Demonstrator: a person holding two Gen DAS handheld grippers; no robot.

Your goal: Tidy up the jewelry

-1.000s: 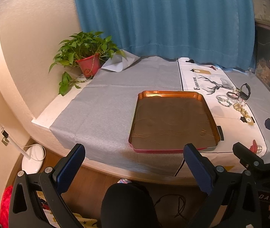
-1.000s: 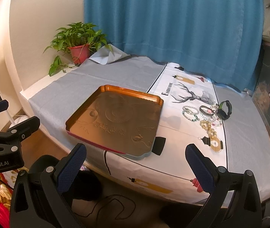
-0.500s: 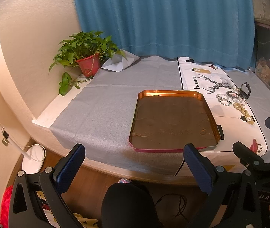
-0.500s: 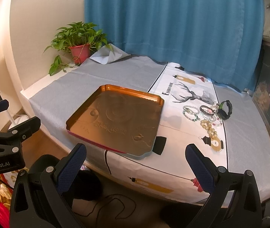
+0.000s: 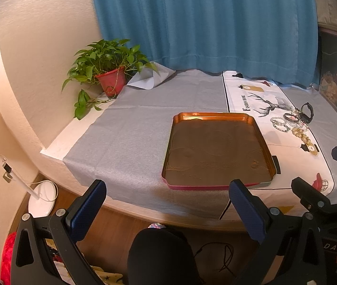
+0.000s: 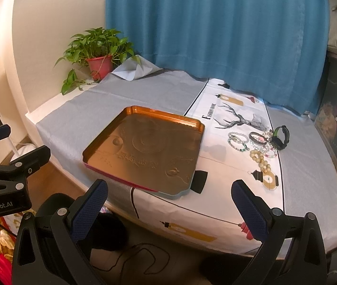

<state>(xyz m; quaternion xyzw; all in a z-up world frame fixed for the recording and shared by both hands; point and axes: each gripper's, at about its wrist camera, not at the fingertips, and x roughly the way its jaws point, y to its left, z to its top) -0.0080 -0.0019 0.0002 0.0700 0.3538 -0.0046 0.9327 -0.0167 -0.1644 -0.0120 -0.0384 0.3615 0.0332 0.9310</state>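
An empty copper tray [image 5: 260, 130] [image 6: 192, 124] lies on the table's middle. To its right on a white printed cloth lies a cluster of jewelry: bead bracelets [image 6: 238, 140] [image 5: 279, 124], a black band [image 6: 280, 137] [image 5: 307, 111], and a chunky bead string with a round pendant [image 6: 264, 163] [image 5: 304, 139]. My left gripper [image 5: 166, 198] is open and empty, held before the table's front edge. My right gripper [image 6: 169, 198] is open and empty, near the front edge too.
A potted plant [image 5: 111, 80] [image 6: 98, 64] stands at the back left corner. A blue curtain [image 5: 204, 23] hangs behind the table. A grey cloth [image 5: 132, 130] covers the left part. A white fan base [image 5: 42, 197] stands on the floor at left.
Both views have shifted only slightly; the left gripper drew back a touch. The jewelry and tray have not moved.
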